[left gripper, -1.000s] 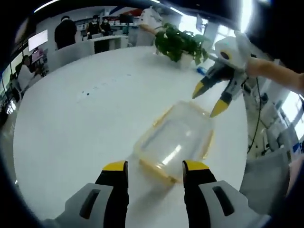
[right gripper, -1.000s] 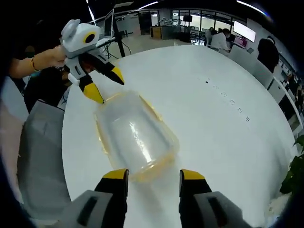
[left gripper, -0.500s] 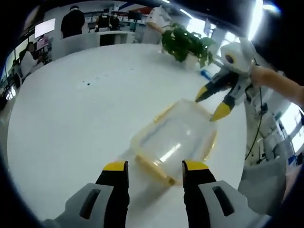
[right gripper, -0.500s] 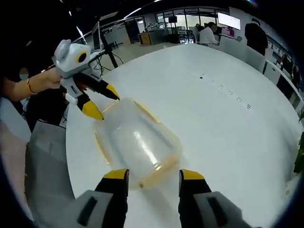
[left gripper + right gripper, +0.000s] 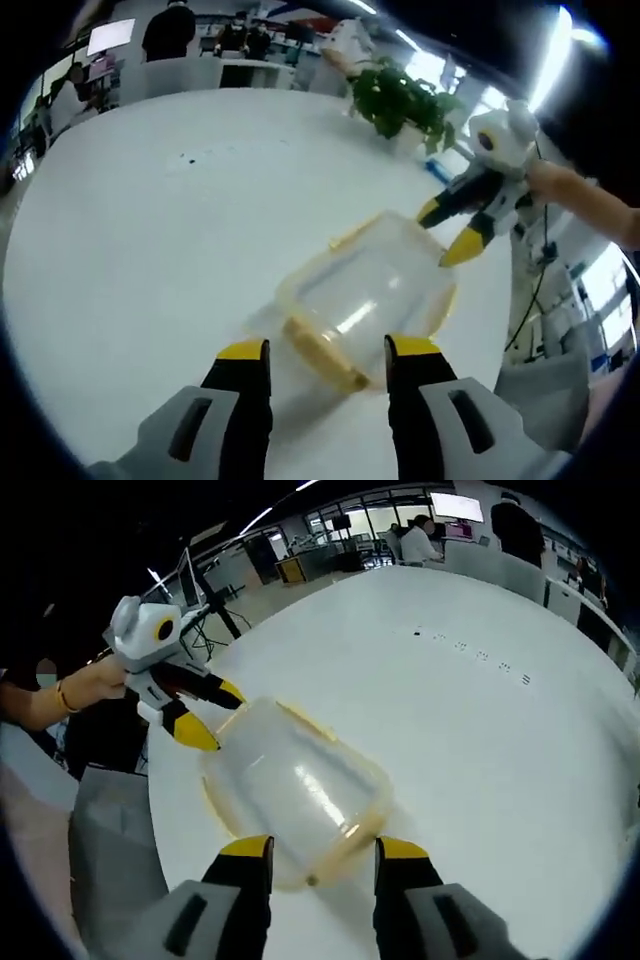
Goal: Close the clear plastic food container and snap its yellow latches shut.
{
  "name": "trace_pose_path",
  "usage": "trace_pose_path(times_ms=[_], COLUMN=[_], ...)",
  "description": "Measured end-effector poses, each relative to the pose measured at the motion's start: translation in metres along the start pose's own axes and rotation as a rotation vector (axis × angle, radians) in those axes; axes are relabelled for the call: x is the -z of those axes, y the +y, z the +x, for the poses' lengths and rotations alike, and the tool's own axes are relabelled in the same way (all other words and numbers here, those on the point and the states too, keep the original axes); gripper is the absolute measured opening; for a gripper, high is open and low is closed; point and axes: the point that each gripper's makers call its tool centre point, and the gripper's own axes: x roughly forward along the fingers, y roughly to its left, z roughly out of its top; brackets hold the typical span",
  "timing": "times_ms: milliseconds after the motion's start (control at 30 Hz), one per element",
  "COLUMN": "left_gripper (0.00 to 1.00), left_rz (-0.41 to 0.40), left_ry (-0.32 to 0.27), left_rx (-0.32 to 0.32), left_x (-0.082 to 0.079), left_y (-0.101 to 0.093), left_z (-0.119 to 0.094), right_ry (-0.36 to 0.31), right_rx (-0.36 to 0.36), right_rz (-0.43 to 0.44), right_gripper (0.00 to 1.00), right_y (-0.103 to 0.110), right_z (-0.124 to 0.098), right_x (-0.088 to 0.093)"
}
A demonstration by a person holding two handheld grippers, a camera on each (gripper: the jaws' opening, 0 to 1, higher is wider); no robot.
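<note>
Left gripper view, container: the clear plastic food container sits on the white round surface, lid on as far as I can judge, its near short end just ahead of the left gripper.
Left gripper view, own gripper: the jaws stand wide apart with nothing between them, their yellow tips either side of the near yellow latch.
Left gripper view, other gripper: the right gripper comes in from the far side, parted and empty, its tips at the container's far end; I cannot tell if they touch it.
Left gripper view, surroundings: a potted plant stands near the far edge, well apart from the work.
Right gripper view, container: the same container lies just ahead of the right gripper, with a yellow latch at the near end that looks not yet pressed home.
Right gripper view, own gripper: jaws wide, holding nothing, tips straddling that near end.
Right gripper view, other gripper: the left gripper sits open at the far end, close to the rim.
Step in hand: I judge it to be lining up on the two end latches before snapping them.
How to do it well: I'd bring each tip down flat on its latch and press both ends together, so the light tub cannot slide on the smooth surface.
Watch for: pushing on one end alone would likely tip or scoot the container.
</note>
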Motion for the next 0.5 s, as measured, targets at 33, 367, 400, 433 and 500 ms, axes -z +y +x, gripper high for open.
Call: trace_pose_path(times_ms=[33, 367, 400, 433, 500], left_gripper=[0.42, 0.39, 0.40, 0.40, 0.39], left_rz=[-0.008, -0.071, -0.075, -0.078, -0.081], left_ry=[-0.002, -0.021, -0.022, -0.023, -0.028], left_rx=[0.005, 0.029, 0.029, 0.029, 0.029], left_x=[0.0000, -0.0027, -0.0029, -0.0029, -0.0028], left_y=[-0.0002, -0.0047, -0.0044, -0.0045, -0.0052], left_z=[0.0006, 0.0077, 0.0081, 0.0083, 0.0085], right_ry=[-0.001, -0.017, -0.017, -0.017, -0.017], right_rx=[-0.003, -0.026, -0.028, -0.028, -0.029], right_rz=[0.007, 0.056, 0.058, 0.056, 0.056], right_gripper=[0.38, 0.38, 0.38, 0.38, 0.38], right_y=[0.0003, 0.0015, 0.0018, 0.0021, 0.0016], right_z=[0.0002, 0.0019, 0.0022, 0.0021, 0.0024], right_x=[0.0003, 0.0016, 0.0016, 0.0016, 0.0015])
